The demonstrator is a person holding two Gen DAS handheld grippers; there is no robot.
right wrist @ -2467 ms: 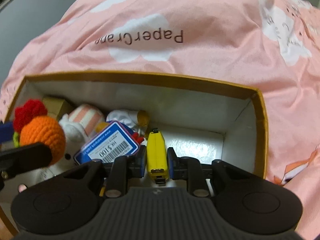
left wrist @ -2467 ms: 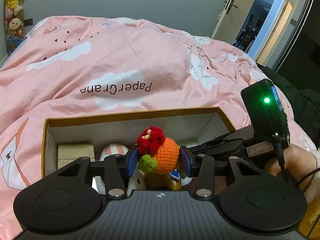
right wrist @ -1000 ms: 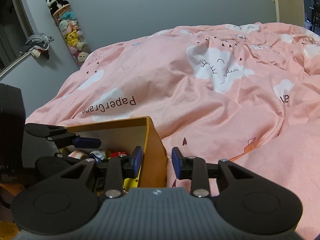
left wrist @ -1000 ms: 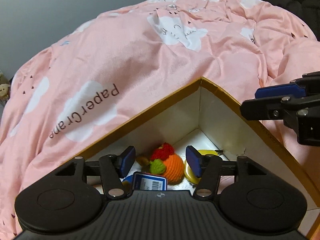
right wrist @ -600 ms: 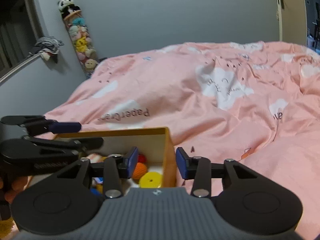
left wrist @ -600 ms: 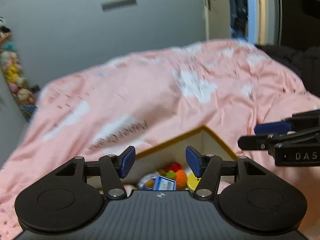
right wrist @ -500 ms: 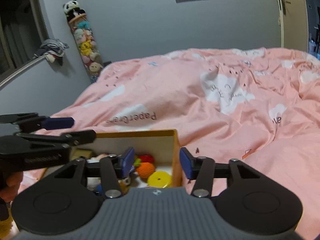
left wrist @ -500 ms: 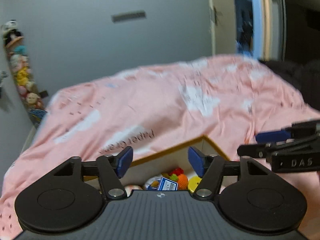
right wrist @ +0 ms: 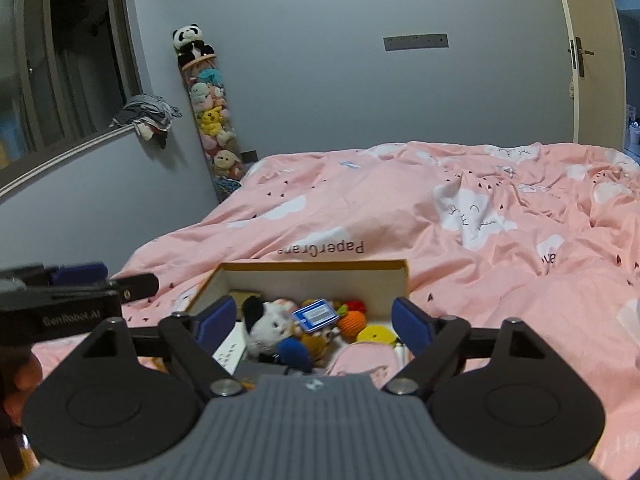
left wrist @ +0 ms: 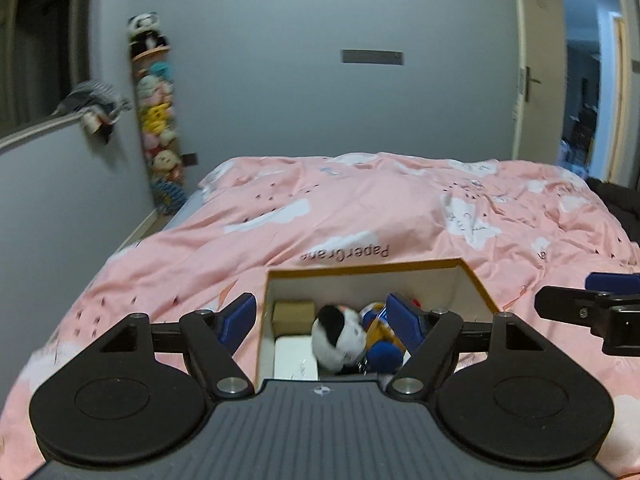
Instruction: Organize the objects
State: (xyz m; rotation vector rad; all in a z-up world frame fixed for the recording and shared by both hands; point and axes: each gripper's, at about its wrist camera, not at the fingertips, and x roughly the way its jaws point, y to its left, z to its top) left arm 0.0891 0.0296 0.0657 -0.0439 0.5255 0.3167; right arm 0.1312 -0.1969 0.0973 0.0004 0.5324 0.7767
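A shallow cardboard box [right wrist: 400, 280] with a tan rim and white inner walls sits on a pink cloud-print duvet [right wrist: 400, 208] at the near edge of a bed. The sorting looks finished or nearly so: the small items are gathered inside the box, and no loose item shows on the visible bedding. Inside lie a black-and-white plush toy [right wrist: 266, 324], a blue-and-white barcode card [right wrist: 314, 314], an orange crocheted ball [right wrist: 352, 322], a round yellow object [right wrist: 376, 335], a small brown box [left wrist: 293, 312] and a flat white box [left wrist: 296, 358], jumbled close together rather than in rows. The left gripper [left wrist: 322, 318] and right gripper [right wrist: 314, 320] hover above the box, each with its blue-padded fingers spread wide and holding nothing. What may remain is tidying the pile.
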